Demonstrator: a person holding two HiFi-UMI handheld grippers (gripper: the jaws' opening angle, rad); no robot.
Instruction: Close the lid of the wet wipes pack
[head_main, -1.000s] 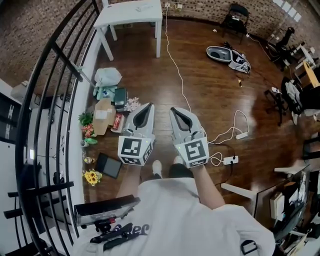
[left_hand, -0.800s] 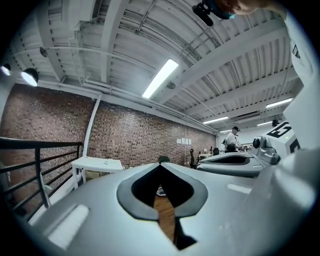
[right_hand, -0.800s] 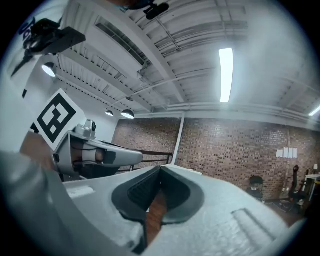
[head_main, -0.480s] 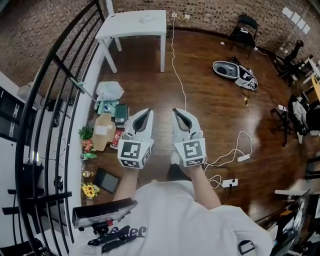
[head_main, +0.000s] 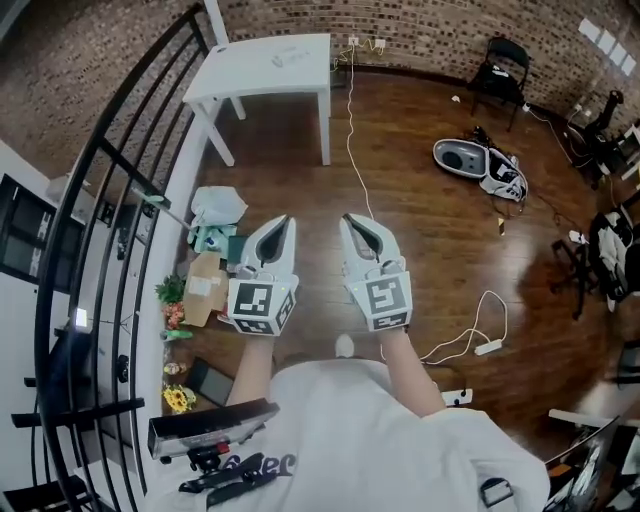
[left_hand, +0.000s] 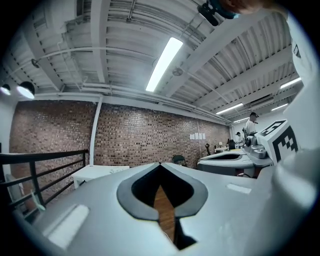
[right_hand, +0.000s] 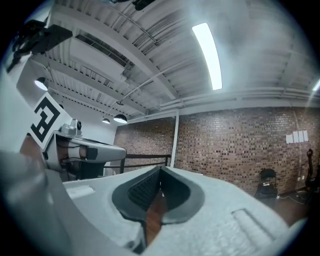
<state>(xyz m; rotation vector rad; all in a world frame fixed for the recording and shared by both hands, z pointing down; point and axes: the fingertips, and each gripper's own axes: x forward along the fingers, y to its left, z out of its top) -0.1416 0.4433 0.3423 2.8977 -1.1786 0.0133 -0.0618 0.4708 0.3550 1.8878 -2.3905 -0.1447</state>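
- The person's white shirt (head_main: 350, 430) fills the near edge of the head view, and both forearms reach forward from it, side by side and roughly level.
- The wooden floor (head_main: 420, 230) lies far below the arms, with a brick wall (head_main: 450, 20) along its far edge.
- A black railing (head_main: 120, 160) curves down the left side, near to far.
- The left gripper (head_main: 285, 218) points away from the person, its marker cube (head_main: 262, 305) facing up. In its own view, the left gripper (left_hand: 160, 164) has its tips pressed together with nothing between them; only floor shows through the slot behind.
- The right gripper (head_main: 347, 217) is held just beside it, apart from it and parallel. Seen in its own view, the right gripper (right_hand: 160, 169) is likewise closed tip to tip and empty.
- A white table (head_main: 250, 75) stands at the far left, well beyond both grippers.
- A heap of clutter sits on the floor by the railing, with a cardboard box (head_main: 203, 288) and a pale plastic bag (head_main: 217, 205); the left gripper overlaps its right edge in the head view.
- A white cable (head_main: 352, 130) runs from the far wall towards the person.
- A black chair (head_main: 503, 60) stands at the far right.
- A small pale thing (head_main: 290, 58) lies on the table top, too small to tell whether it is the wipes pack or how its lid sits.
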